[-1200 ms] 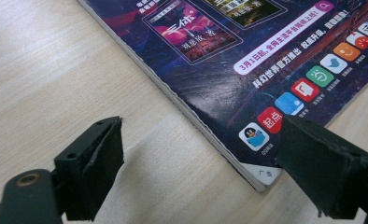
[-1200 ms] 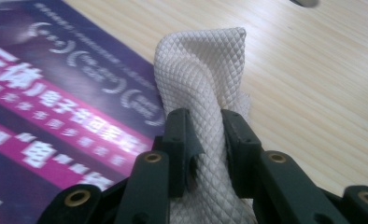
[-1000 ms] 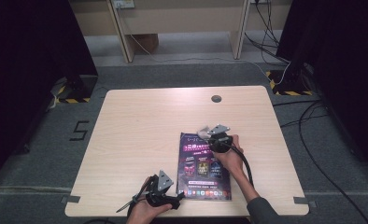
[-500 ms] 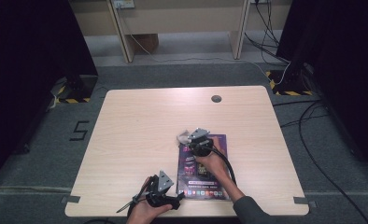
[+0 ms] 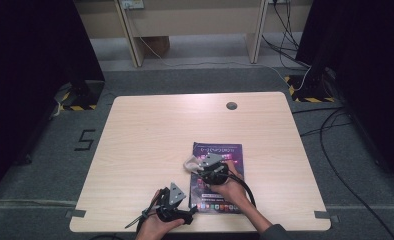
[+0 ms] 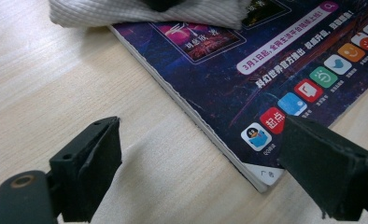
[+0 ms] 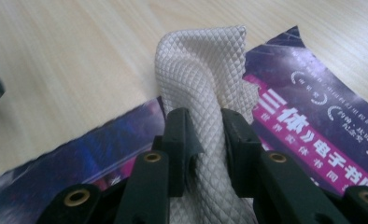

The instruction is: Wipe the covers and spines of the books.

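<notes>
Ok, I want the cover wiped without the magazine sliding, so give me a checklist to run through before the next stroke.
1. Cloth gripped: ok, the right tongs are shut on a bunched fold of it.
2. Cloth on the magazine: ok, it drapes over the cover's left edge onto the table.
3. Magazine flat: ok, it lies closed on the wood, spine edge showing in the left gripper view.
4. Magazine held down: not ok, the left tongs stand open at its near corner, pads apart, gripping nothing.
5. Cloth pressing on the cover: cannot tell, the contact is hidden under the fold.
6. Table beside the magazine's left edge: ok, bare wood.
</notes>
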Demonstrator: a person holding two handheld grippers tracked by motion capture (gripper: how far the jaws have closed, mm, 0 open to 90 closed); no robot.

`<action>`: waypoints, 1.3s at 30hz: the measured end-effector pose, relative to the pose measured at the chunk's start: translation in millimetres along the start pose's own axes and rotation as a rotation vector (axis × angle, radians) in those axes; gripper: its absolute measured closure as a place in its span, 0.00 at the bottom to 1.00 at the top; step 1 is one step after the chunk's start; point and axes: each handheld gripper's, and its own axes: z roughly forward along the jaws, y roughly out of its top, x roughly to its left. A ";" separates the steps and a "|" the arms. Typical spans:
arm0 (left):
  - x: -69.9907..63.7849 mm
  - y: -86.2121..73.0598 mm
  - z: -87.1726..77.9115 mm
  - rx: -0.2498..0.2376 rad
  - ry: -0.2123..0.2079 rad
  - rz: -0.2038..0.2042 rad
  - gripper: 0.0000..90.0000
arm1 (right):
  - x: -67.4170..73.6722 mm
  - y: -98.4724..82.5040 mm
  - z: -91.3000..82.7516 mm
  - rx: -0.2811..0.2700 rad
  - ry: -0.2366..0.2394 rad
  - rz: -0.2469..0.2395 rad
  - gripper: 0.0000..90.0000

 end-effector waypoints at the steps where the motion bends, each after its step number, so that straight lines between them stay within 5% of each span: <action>1: -0.2 -0.1 0.2 -0.004 0.001 0.000 0.14 | -0.1 -1.5 -1.4 -0.001 0.000 0.001 0.81; 17: -1.2 -0.3 -0.4 -0.007 0.006 0.003 0.15 | -37.7 -46.8 -44.8 0.024 -0.099 0.116 0.80; 39: -2.4 -0.7 -0.6 -0.014 0.012 0.011 0.15 | 27.1 -55.8 -60.9 -0.008 0.005 0.044 0.81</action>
